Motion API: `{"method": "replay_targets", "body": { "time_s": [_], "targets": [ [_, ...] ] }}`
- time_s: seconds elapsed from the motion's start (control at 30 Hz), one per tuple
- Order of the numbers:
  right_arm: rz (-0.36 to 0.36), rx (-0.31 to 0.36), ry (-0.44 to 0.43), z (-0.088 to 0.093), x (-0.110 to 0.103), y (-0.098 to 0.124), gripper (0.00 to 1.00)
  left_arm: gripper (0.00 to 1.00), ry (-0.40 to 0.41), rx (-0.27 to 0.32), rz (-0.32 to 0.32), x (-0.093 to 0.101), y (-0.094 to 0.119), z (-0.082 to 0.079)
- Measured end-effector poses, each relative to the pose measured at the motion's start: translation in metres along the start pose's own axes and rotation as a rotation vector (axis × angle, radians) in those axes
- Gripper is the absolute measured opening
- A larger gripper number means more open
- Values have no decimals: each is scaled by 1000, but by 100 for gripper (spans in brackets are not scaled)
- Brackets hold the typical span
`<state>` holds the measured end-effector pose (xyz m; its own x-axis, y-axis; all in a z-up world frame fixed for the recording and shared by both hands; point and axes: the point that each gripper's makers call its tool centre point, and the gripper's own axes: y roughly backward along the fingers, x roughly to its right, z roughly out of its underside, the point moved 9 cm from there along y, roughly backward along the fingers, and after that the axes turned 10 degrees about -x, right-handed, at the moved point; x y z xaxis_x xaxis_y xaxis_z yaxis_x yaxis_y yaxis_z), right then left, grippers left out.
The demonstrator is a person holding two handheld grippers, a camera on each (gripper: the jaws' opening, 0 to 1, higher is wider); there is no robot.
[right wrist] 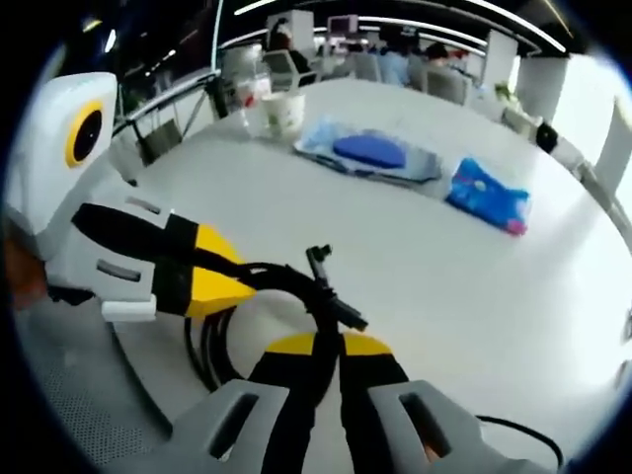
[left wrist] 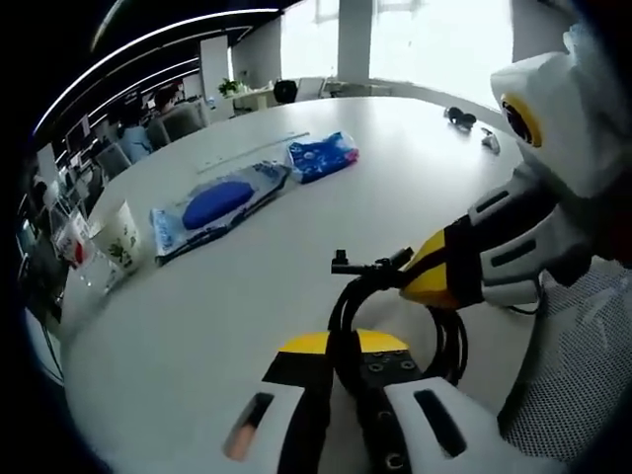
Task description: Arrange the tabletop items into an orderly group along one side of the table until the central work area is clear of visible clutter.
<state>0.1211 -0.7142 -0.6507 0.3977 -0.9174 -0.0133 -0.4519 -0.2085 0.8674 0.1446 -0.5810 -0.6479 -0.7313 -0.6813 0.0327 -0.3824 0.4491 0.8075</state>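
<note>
A coiled black cable (left wrist: 367, 279) with a small plug end lies near the edge of the white round table (left wrist: 247, 296). My left gripper (left wrist: 341, 348) is shut on one loop of it, the cord running up between its yellow tips. My right gripper (left wrist: 427, 280) comes in from the right and pinches the same cable higher up. In the right gripper view the cable (right wrist: 296, 280) passes between my right gripper's (right wrist: 331, 348) shut yellow tips, and my left gripper (right wrist: 219, 276) clamps it from the left. The coil hangs below both.
Along the far side lie a blue pad in a clear bag (left wrist: 219, 205), a small blue packet (left wrist: 322, 156) and paper cups (left wrist: 118, 235). Small dark items (left wrist: 460, 118) sit at the far edge. A mesh chair (left wrist: 578, 375) stands by the table's near edge.
</note>
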Motion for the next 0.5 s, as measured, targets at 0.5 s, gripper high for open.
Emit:
{"method": "replay_targets", "body": {
  "time_s": [0.5],
  "targets": [
    [17,41,-38,-25,21,1,3,4,19,44,-2,-11,1,-29]
  ]
}}
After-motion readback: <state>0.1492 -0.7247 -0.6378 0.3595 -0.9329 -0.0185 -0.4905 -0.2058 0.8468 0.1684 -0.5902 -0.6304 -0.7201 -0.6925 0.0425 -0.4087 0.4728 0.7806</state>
